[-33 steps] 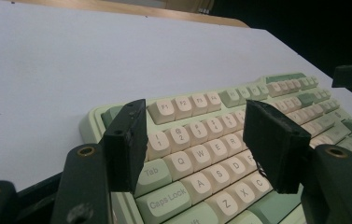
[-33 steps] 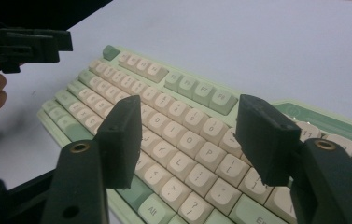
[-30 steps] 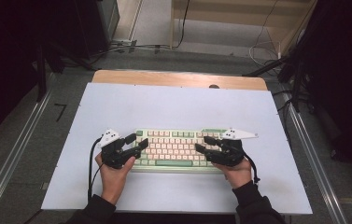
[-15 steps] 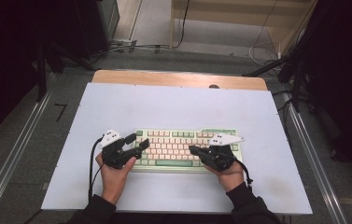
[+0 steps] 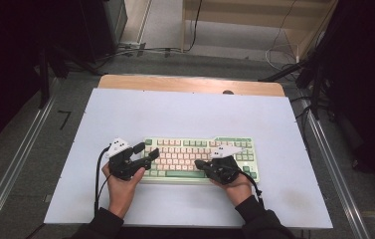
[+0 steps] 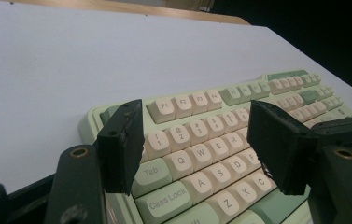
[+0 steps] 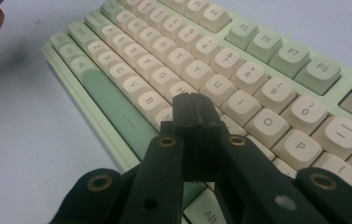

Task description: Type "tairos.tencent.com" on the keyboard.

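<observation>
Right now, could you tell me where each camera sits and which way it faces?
High view: above the person's side, looking forward and down on the table; both forearms, left gripper, right gripper.
Left gripper view: along its open jaws at the keyboard, left end.
Right gripper view: along its shut jaws over the middle letter keys.
All three views share the keyboard.

The right gripper [image 7: 193, 105], jaws pressed together, is hiding the keys beneath its tips on the keyboard [image 7: 117, 100], whose far end is running off-frame
</observation>
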A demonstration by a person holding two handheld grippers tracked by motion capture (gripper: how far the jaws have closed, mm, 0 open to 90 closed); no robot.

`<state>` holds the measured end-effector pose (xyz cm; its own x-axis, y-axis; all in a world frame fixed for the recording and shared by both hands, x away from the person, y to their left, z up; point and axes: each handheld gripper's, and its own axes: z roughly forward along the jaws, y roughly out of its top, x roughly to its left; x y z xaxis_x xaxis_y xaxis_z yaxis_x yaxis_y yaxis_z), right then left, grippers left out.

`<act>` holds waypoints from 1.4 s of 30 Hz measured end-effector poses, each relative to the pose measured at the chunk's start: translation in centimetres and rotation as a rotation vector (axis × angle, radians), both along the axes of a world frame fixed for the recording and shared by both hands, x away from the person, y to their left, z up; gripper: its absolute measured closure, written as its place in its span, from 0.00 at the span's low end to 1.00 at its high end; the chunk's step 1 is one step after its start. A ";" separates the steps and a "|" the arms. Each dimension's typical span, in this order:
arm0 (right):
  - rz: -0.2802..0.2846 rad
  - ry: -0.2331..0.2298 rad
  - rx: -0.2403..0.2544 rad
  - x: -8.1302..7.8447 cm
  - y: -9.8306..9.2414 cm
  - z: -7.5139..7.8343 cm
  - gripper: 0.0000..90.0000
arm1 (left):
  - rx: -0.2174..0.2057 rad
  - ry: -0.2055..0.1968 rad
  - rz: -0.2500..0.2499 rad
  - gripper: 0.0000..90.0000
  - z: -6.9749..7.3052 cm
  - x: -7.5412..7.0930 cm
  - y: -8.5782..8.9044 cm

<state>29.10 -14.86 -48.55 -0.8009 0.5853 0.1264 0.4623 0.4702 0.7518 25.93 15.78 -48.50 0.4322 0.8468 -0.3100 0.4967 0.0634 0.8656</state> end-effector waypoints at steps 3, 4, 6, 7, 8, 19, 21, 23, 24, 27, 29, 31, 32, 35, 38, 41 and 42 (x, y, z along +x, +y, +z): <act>0.001 0.000 -0.006 0.0 0.1 -0.1 0.97 | 0.001 0.001 0.001 0.41 0.0 0.0 0.0; 0.001 0.000 -0.008 0.0 0.1 -0.1 0.97 | 0.001 0.001 0.001 0.41 0.0 0.0 0.0; 0.001 0.001 -0.010 0.0 0.1 -0.1 0.97 | 0.001 0.002 0.000 0.41 0.0 0.0 0.0; 0.001 0.001 -0.010 0.0 0.1 -0.1 0.97 | 0.001 0.002 -0.001 0.41 0.0 0.0 0.0; 0.001 0.001 -0.010 0.0 0.1 -0.1 0.97 | 0.001 0.003 -0.001 0.41 0.0 0.0 0.0; 0.013 -0.013 -0.042 0.1 0.5 -0.7 0.98 | 0.001 0.006 -0.011 0.41 -0.1 0.0 -0.1; 0.012 -0.008 -0.044 0.1 0.5 -0.6 0.98 | 0.001 0.004 -0.010 0.41 0.0 0.0 -0.1; 0.006 -0.004 -0.022 0.1 0.2 -0.4 0.97 | -0.004 0.003 -0.003 0.41 0.0 0.0 0.0; 0.003 -0.009 -0.008 0.0 0.1 -0.2 0.97 | -0.002 0.002 -0.001 0.41 0.0 0.0 0.1; -0.011 -0.016 0.048 0.0 -0.7 0.5 0.85 | -0.005 0.001 0.002 0.41 0.0 0.1 0.1; -0.033 -0.010 0.080 0.1 -1.4 0.9 0.73 | -0.006 0.002 -0.001 0.41 0.0 0.2 0.1; -0.062 -0.008 0.110 0.3 -2.2 1.2 0.61 | -0.005 0.001 0.001 0.41 0.0 0.2 0.0; -0.073 -0.010 0.119 0.4 -2.5 1.3 0.55 | -0.005 -0.001 0.001 0.41 0.0 0.3 0.0; -0.130 -0.010 0.151 0.8 -3.8 1.6 0.42 | -0.002 -0.006 0.009 0.40 0.1 0.3 0.1; -0.174 0.007 0.185 1.1 -4.9 1.8 0.35 | 0.004 -0.011 0.019 0.38 0.2 0.2 0.2; -0.215 -0.004 0.204 1.2 -5.7 1.9 0.31 | 0.022 -0.009 0.034 0.34 0.3 0.2 0.3; -0.225 -0.010 0.204 1.2 -5.8 2.0 0.30 | 0.028 -0.007 0.038 0.33 0.3 0.3 0.4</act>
